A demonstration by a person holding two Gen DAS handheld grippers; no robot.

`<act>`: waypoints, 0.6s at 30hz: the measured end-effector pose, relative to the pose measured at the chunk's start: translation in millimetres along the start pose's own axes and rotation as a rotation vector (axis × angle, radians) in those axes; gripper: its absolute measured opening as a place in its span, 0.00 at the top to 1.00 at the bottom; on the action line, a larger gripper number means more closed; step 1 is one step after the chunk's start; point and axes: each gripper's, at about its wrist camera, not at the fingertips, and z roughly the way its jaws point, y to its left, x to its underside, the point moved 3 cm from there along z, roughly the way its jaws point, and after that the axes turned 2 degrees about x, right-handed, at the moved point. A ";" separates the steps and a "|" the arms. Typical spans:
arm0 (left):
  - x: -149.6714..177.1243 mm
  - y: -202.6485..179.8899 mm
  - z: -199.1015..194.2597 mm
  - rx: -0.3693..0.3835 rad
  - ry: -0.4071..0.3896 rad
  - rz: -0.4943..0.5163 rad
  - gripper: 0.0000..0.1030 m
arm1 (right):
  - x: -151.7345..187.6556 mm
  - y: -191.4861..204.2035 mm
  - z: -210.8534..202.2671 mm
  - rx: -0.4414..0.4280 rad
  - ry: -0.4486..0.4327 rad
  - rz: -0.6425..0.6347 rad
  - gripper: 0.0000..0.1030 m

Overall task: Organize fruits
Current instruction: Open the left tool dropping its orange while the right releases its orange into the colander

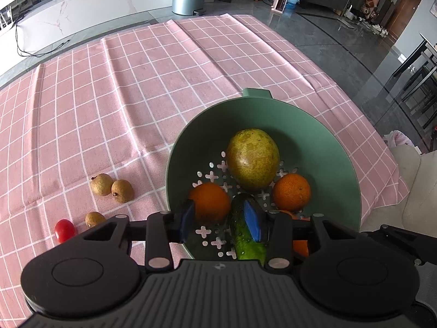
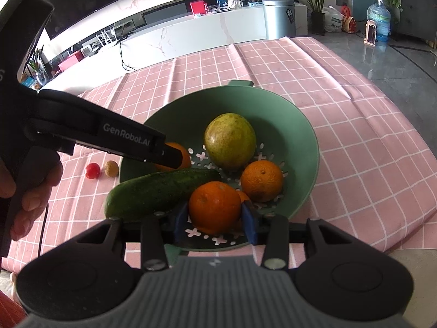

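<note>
3 oranges [image 2: 214, 206], 1 pear [image 2: 230, 139], 1 bumpy dark-green cucumber [image 2: 161, 191] fill the colander [image 2: 297, 142].

The bowl [image 2: 295, 125] is set on the tablecloth [image 2: 341, 104], toward its near right edge. Inside are found a pear [image 2: 230, 139] at the back, oranges [image 2: 261, 180] in front of it, and a cucumber [image 2: 161, 191] leaning over the bowl's left rim. Longans [image 1: 112, 187] and a cherry tomato [image 1: 64, 230] are left on the cloth beside it (left side, nearer the front edge).
</note>
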 end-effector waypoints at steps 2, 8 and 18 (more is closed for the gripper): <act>1.2 0.5 -4.2 0.004 -0.019 -0.006 0.51 | 0.0 -0.2 -1.1 0.003 -0.003 0.001 0.61; 8.3 0.6 -29.4 0.031 -0.081 -0.007 0.49 | -0.7 -3.9 -13.6 0.016 -0.061 0.040 0.46; 35.1 11.6 -82.8 0.000 -0.215 0.022 0.44 | 4.5 13.9 -45.7 0.059 -0.183 0.100 0.43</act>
